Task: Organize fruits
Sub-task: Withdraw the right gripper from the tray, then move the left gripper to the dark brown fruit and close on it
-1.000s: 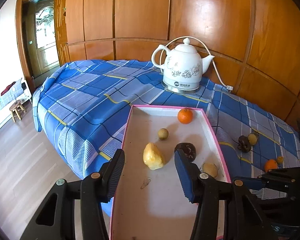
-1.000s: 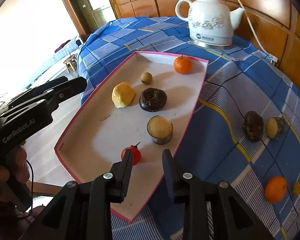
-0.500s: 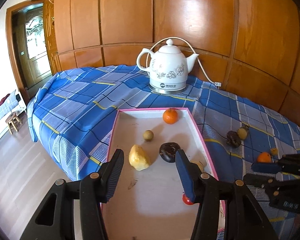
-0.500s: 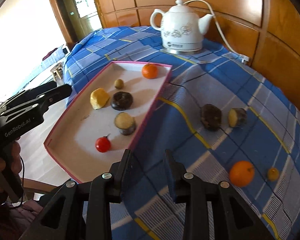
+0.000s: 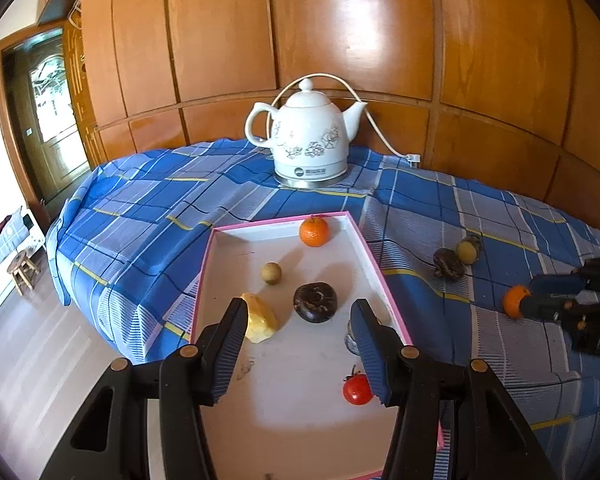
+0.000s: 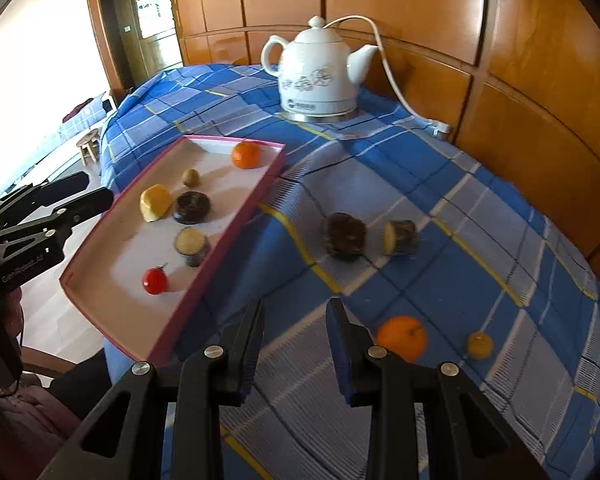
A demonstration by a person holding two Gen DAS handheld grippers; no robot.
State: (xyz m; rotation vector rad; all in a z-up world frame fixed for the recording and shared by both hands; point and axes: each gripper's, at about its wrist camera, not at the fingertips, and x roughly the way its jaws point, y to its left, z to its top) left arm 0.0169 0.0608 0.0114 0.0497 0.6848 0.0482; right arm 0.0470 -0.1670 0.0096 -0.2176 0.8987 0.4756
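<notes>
Small yellow fruit (image 6: 479, 345) only in right view; both grippers wide, empty.

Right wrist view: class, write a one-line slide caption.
Open right gripper hovers over the checked cloth beside the pink tray, near a loose orange.

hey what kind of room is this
Probably a room in a home, perhaps a dining area: a table under a blue plaid cloth, a white electric kettle against wood-panelled walls, and a doorway.
</notes>
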